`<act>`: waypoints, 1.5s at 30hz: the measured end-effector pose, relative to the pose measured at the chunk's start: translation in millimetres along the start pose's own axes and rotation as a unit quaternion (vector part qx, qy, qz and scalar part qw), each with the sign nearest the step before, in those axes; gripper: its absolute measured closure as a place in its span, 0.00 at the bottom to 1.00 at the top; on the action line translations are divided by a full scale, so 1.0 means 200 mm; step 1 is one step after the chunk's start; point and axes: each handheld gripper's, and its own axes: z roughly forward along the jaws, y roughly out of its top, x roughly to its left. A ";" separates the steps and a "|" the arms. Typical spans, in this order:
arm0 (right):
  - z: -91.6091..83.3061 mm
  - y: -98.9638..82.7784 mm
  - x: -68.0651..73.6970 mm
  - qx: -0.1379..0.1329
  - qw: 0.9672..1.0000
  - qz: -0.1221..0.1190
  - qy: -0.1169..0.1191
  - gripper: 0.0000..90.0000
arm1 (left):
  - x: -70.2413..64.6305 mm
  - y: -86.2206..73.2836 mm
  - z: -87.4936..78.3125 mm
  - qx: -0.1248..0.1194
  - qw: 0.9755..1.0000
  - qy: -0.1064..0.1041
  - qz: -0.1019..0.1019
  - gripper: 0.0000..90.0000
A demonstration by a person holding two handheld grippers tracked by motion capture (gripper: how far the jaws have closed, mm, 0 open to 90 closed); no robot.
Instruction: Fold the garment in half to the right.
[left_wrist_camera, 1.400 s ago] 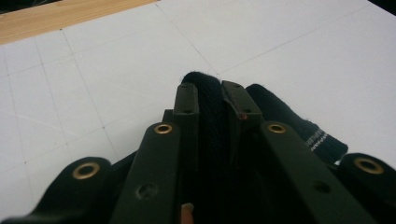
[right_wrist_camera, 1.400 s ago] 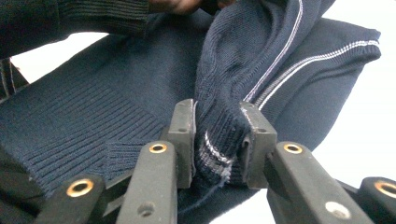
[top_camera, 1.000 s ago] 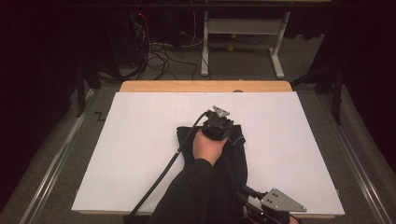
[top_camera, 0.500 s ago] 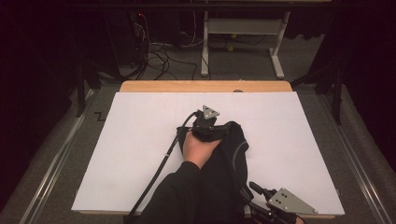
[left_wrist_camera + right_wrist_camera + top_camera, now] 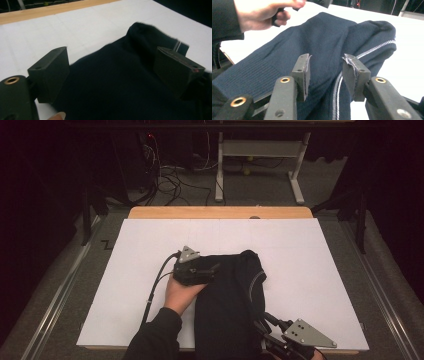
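My left gripper (image 5: 216, 268) sits at the left edge of the dark blue sweater (image 5: 227, 310), jaws just opened wide, gripping nothing. The sweater lies crumpled on the white table cover (image 5: 310, 270), reaching the near edge. My right gripper (image 5: 325, 75) stands part open, a striped fold between its pads; whether they press it, I cannot tell.
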 end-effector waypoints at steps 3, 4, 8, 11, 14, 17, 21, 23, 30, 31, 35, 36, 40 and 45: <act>0.01 0.03 0.01 -0.002 1.000 -0.007 0.001 0.68 | 0.05 -0.07 -0.07 -0.002 1.000 0.001 -0.003 0.04; 0.02 0.04 0.01 -0.002 1.000 -0.009 0.002 0.68 | 0.06 -0.09 -0.09 -0.002 1.000 0.001 -0.004 0.01; 0.06 0.08 0.01 0.004 1.000 -0.017 0.002 0.71 | 0.12 -0.17 -0.18 -0.003 1.000 0.008 -0.007 0.00; 0.11 0.12 0.01 0.010 1.000 -0.023 0.002 0.74 | 0.16 -0.23 -0.26 0.002 1.000 0.015 -0.001 0.00; 0.18 0.19 0.02 0.020 0.999 -0.034 0.001 0.77 | 0.20 -0.29 -0.33 -0.003 1.000 0.024 -0.002 0.00; 0.25 0.24 0.03 0.032 0.998 -0.048 0.001 0.81 | 0.23 -0.33 -0.38 -0.015 1.000 0.025 -0.011 0.00; 0.37 0.33 0.04 0.063 0.996 -0.066 -0.005 0.96 | 0.26 -0.35 -0.40 -0.028 0.999 0.019 -0.023 0.00; 0.42 0.36 0.03 0.079 0.994 -0.072 -0.013 1.00 | 0.26 -0.36 -0.40 -0.026 0.999 0.017 -0.020 0.00; 0.60 0.41 0.04 0.157 0.981 -0.105 -0.039 1.00 | 0.28 -0.35 -0.43 -0.043 0.998 0.011 -0.033 0.00; 0.61 0.41 0.04 0.162 0.980 -0.105 -0.042 1.00 | 0.28 -0.36 -0.44 -0.043 0.998 0.012 -0.033 0.00; 0.64 0.35 0.00 0.187 0.976 -0.097 -0.052 1.00 | 0.30 -0.36 -0.45 -0.041 0.998 0.011 -0.042 0.00; 0.63 0.33 -0.01 0.191 0.975 -0.095 -0.055 1.00 | 0.31 -0.37 -0.45 -0.042 0.998 0.011 -0.044 0.00; 0.61 0.26 -0.07 0.195 0.975 -0.079 -0.067 1.00 | 0.31 -0.37 -0.45 -0.041 0.998 0.014 -0.049 0.00; 0.53 0.17 -0.17 0.178 0.980 -0.046 -0.081 1.00 | 0.31 -0.37 -0.44 -0.035 0.998 0.015 -0.042 0.00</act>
